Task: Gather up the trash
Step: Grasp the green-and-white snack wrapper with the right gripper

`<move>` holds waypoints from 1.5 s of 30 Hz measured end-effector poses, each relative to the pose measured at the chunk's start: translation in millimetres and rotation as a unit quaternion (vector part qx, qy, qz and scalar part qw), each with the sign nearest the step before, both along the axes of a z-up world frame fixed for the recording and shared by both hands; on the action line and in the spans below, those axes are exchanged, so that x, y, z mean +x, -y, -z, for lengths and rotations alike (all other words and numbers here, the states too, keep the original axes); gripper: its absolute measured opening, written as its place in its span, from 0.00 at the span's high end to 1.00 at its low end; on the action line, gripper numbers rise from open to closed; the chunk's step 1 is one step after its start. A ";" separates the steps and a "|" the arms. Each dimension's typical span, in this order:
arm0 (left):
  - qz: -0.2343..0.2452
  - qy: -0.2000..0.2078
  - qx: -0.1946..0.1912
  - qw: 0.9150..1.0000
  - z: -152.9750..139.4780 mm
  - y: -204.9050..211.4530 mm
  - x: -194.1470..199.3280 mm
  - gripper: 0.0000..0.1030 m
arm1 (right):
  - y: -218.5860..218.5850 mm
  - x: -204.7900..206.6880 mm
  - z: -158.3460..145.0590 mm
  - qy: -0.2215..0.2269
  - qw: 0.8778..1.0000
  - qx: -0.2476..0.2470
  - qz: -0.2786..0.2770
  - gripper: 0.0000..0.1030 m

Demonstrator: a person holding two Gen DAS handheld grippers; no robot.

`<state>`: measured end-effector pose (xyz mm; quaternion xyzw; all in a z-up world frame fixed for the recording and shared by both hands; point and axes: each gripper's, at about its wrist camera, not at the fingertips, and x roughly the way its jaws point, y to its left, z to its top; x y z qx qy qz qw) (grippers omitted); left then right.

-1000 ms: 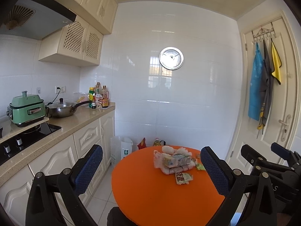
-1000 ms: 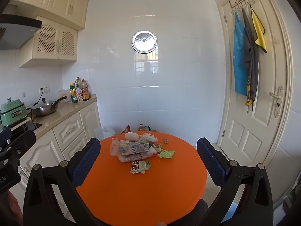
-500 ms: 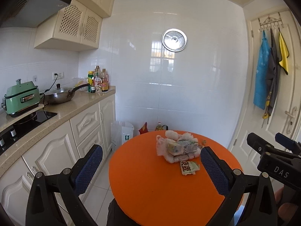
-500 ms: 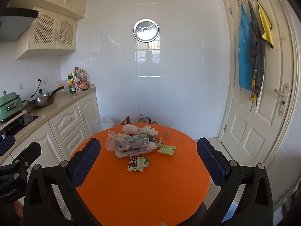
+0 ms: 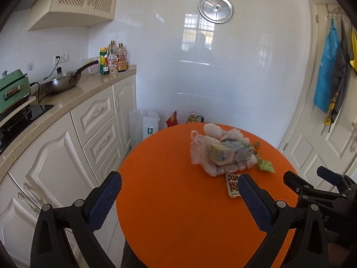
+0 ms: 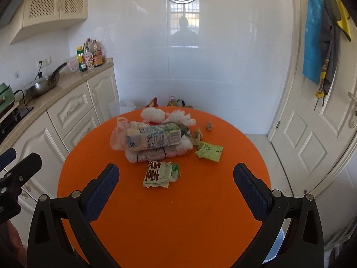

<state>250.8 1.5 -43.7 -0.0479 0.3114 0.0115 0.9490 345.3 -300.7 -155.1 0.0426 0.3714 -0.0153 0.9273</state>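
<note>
A pile of trash lies on the far half of a round orange table (image 6: 156, 212): a drink carton (image 6: 153, 139) on crumpled plastic bags (image 6: 118, 134), white tissue wads (image 6: 154, 114), a flat snack wrapper (image 6: 161, 174), a green wrapper (image 6: 209, 151) and a small brown crumb (image 6: 209, 126). The carton (image 5: 231, 154) and snack wrapper (image 5: 232, 185) also show in the left wrist view. My right gripper (image 6: 176, 178) is open and empty above the table's near half, short of the snack wrapper. My left gripper (image 5: 178, 192) is open and empty over the table's left part.
A kitchen counter (image 5: 67, 98) with white cabinets, a wok (image 5: 60, 84), bottles (image 5: 112, 61) and a green cooker (image 5: 12, 89) runs along the left. A white bag (image 5: 145, 127) stands on the floor behind the table. A white door (image 6: 316, 134) with hanging cloths is at the right.
Both grippers have tilted downward and moved closer to the table, so the trash pile looks larger and nearer. Both stay open and empty.
</note>
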 end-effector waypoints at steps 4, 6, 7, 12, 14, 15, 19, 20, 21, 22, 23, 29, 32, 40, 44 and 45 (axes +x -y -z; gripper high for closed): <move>-0.003 -0.040 0.003 0.999 12.5 3.3 51.2 0.01 | 2.2 36.9 44.0 -0.051 0.999 0.013 -0.012 0.03; -0.004 -0.062 0.005 0.998 19.3 7.7 76.9 0.01 | 1.1 52.7 66.3 -0.079 0.997 0.017 -0.018 0.06; -0.003 -0.071 0.004 0.997 23.4 8.8 88.7 0.01 | -0.4 59.6 76.2 -0.093 0.995 0.017 -0.022 0.07; -0.001 -0.104 -0.005 0.995 35.5 15.4 141.1 0.01 | -7.5 86.1 109.8 -0.129 0.990 0.023 -0.043 0.07; -0.001 -0.111 -0.004 0.994 39.0 16.9 159.0 0.01 | -11.6 95.3 119.5 -0.138 0.989 0.021 -0.049 0.07; -0.001 -0.114 -0.003 0.994 38.8 18.9 168.6 0.01 | -13.2 99.1 123.0 -0.142 0.988 0.022 -0.052 0.07; -0.006 -0.116 -0.005 0.993 46.3 16.6 187.9 0.01 | -21.6 111.6 135.6 -0.159 0.985 0.017 -0.058 0.20; -0.008 -0.116 -0.005 0.993 49.8 16.0 191.1 0.01 | -23.6 111.7 136.5 -0.157 0.986 0.014 -0.061 0.20; -0.010 -0.118 -0.005 0.993 51.4 16.3 196.3 0.01 | -25.0 111.1 137.2 -0.154 0.986 0.007 -0.063 0.21; -0.010 -0.119 -0.006 0.993 55.5 16.0 198.7 0.01 | -25.8 110.2 138.2 -0.150 0.986 0.002 -0.067 0.21; -0.011 -0.121 -0.006 0.993 57.9 17.1 200.2 0.01 | -25.0 109.0 139.0 -0.145 0.987 0.003 -0.069 0.22; 0.008 -0.118 0.006 0.993 68.3 26.6 184.9 0.01 | -12.7 99.1 142.5 -0.135 0.988 0.012 -0.079 0.32; 0.021 -0.115 0.010 0.993 70.5 36.6 185.7 0.01 | -2.3 95.4 141.6 -0.139 0.988 0.019 -0.071 0.33; 0.041 -0.127 0.009 0.991 78.5 53.3 194.7 0.01 | -6.9 101.8 142.9 -0.132 0.989 0.005 -0.074 0.16; 0.042 -0.132 0.015 0.990 83.2 54.2 196.1 0.01 | 3.8 99.0 140.3 -0.124 0.989 0.016 -0.075 0.37; 0.044 -0.133 0.015 0.990 83.8 54.1 197.2 0.01 | 8.4 97.9 140.6 -0.125 0.989 0.027 -0.078 0.38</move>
